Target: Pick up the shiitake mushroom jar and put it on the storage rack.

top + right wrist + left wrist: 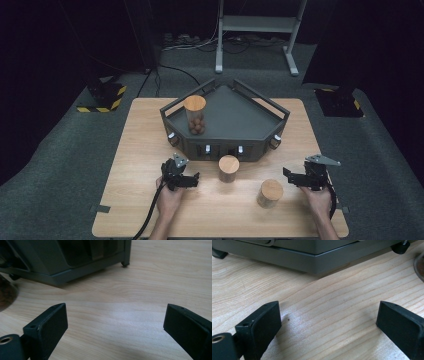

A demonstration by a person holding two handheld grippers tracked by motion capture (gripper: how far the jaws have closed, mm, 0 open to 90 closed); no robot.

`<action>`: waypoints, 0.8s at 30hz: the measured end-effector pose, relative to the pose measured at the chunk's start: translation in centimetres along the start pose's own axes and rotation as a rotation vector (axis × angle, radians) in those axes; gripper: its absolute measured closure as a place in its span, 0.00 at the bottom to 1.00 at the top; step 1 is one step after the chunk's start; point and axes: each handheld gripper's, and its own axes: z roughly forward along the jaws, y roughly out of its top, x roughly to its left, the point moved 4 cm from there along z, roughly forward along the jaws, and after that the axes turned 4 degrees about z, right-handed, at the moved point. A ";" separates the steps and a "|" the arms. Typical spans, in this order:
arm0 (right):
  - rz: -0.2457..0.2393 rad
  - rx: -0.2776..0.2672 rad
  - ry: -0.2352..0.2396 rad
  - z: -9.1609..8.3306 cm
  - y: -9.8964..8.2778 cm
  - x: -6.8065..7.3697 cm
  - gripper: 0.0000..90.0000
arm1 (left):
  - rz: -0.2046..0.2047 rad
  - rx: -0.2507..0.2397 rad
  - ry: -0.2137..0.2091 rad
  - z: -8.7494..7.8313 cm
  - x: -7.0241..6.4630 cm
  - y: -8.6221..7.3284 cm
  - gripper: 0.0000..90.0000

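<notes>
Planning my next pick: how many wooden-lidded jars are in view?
3: one jar on the tray holding brown balls, one on the table just before the tray, one nearer the right tongs.

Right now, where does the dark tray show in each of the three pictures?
High view: the tray sits mid-picture, on the far half of the table.
Left gripper view: its base runs along the top edge, beyond the open jaws.
Right gripper view: it fills the top left corner.
Shared landmark: the pale wooden table under it.

jars: your two wood-lidded jars (228, 168) (270, 193) | upright, lids on | on table, near tray front, well apart, ungripped
</notes>
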 end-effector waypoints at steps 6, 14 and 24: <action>-0.002 -0.018 0.050 -0.3 0.7 1.1 0.06 | 0.002 0.001 0.001 0.0 0.0 0.0 0.06; -0.027 -0.066 0.123 -1.3 2.1 3.4 0.07 | 0.002 0.001 0.001 0.0 0.0 0.0 0.06; -0.059 -0.072 0.187 -1.4 3.3 6.4 0.08 | 0.001 0.001 0.000 0.0 0.0 0.0 0.06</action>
